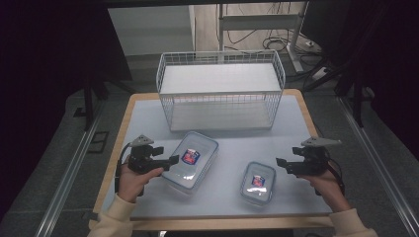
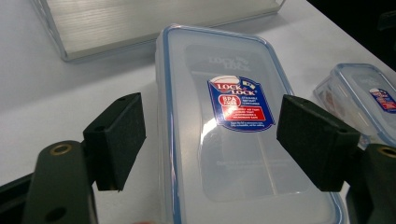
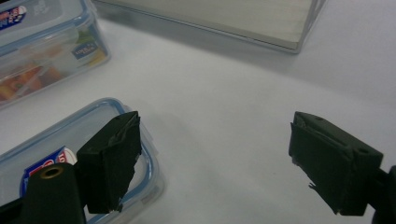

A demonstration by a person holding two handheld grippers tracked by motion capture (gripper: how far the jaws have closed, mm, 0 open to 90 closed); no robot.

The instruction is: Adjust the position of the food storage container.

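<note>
A large clear lidded container (image 1: 191,159) with a blue rim and a red-and-blue label lies on the table's left half. My left gripper (image 1: 171,160) is open right at its left edge. In the left gripper view the container (image 2: 224,70) runs ahead between and below the wide-apart jaws of the gripper (image 2: 215,137), untouched by the pads. A smaller container (image 1: 258,181) of the same kind lies front right. My right gripper (image 1: 280,163) is open just right of it and holds nothing. In the right gripper view this small container (image 3: 70,149) sits under the left jaw of the gripper (image 3: 219,158).
A white wire basket (image 1: 221,89) with a flat base stands at the back centre of the pale table (image 1: 296,123). Its base edge (image 2: 140,23) lies beyond the large container. Dark floor, a metal rail and cables surround the table.
</note>
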